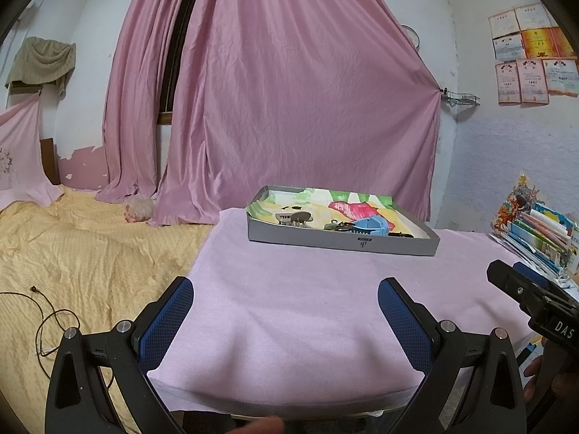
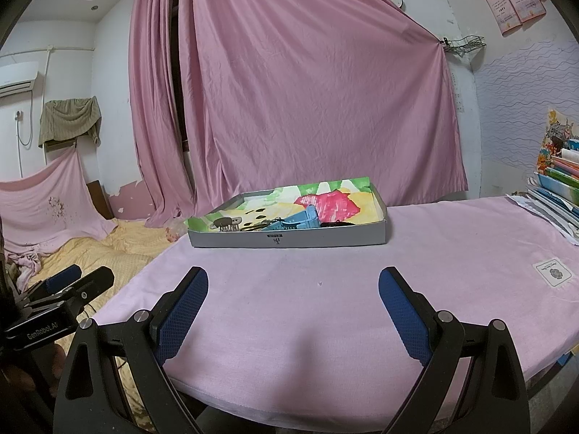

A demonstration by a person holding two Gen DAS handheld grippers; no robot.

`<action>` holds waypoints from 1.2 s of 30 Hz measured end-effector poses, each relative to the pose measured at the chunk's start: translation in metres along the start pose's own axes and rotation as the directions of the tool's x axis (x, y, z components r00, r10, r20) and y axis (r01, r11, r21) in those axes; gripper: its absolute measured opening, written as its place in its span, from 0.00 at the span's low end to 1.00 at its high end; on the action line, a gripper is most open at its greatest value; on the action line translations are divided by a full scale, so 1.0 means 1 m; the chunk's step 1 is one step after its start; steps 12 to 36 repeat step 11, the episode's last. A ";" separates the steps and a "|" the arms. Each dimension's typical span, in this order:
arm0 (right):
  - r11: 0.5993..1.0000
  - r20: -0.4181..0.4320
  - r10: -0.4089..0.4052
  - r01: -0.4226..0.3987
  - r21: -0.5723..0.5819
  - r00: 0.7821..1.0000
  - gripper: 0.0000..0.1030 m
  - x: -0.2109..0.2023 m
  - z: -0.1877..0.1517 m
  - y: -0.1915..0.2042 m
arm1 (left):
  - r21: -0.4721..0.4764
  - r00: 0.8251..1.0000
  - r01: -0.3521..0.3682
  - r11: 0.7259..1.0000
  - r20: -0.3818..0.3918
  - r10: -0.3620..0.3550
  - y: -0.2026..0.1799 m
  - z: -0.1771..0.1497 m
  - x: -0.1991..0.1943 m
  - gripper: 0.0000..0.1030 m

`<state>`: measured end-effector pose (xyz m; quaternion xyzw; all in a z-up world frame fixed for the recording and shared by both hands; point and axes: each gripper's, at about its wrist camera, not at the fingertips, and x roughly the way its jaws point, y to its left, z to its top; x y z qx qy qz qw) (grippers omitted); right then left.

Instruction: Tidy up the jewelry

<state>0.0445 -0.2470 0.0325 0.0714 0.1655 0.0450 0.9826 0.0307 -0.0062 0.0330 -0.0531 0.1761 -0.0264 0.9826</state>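
Both tongs hang wide apart and hold nothing: the left tongs [image 1: 286,320] and the right tongs [image 2: 293,313] sit over the near edge of the pink-covered desk [image 2: 325,307]. Farther back on it rests a shallow grey tray [image 2: 325,235] with a blue hair clip [image 2: 300,218] and a beige claw clip [image 1: 293,217] inside (smaller pieces too blurred to name). Only the right view shows the air conditioner [image 2: 18,79]; only the left shows the dark cord [image 1: 47,322] on the yellow bedspread [image 1: 90,253].
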 end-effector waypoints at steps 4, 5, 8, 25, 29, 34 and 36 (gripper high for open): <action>1.000 0.000 0.000 0.000 0.001 1.000 0.90 0.000 0.000 0.000 | 0.001 1.000 -0.009 1.000 -0.001 0.009 0.000 -0.001 0.001 0.99; 1.000 -0.001 -0.001 0.001 0.001 1.000 0.90 0.000 0.000 0.000 | 0.000 1.000 -0.009 1.000 -0.002 0.009 0.000 -0.001 0.001 0.99; 1.000 -0.003 -0.001 0.001 0.002 1.000 0.90 0.000 0.000 0.000 | 0.001 1.000 -0.011 1.000 -0.004 0.011 0.000 -0.001 0.003 0.99; 1.000 -0.007 0.000 0.000 0.004 1.000 0.90 0.000 -0.001 -0.001 | 0.003 1.000 -0.012 1.000 -0.006 0.012 0.000 0.000 0.003 0.99; 1.000 -0.007 0.000 0.000 0.004 1.000 0.90 0.000 -0.001 -0.001 | 0.003 1.000 -0.012 1.000 -0.006 0.012 0.000 0.000 0.003 0.99; 1.000 -0.007 0.000 0.000 0.004 1.000 0.90 0.000 -0.001 -0.001 | 0.003 1.000 -0.012 1.000 -0.006 0.012 0.000 0.000 0.003 0.99; 1.000 -0.007 0.000 0.000 0.004 1.000 0.90 0.000 -0.001 -0.001 | 0.003 1.000 -0.012 1.000 -0.006 0.012 0.000 0.000 0.003 0.99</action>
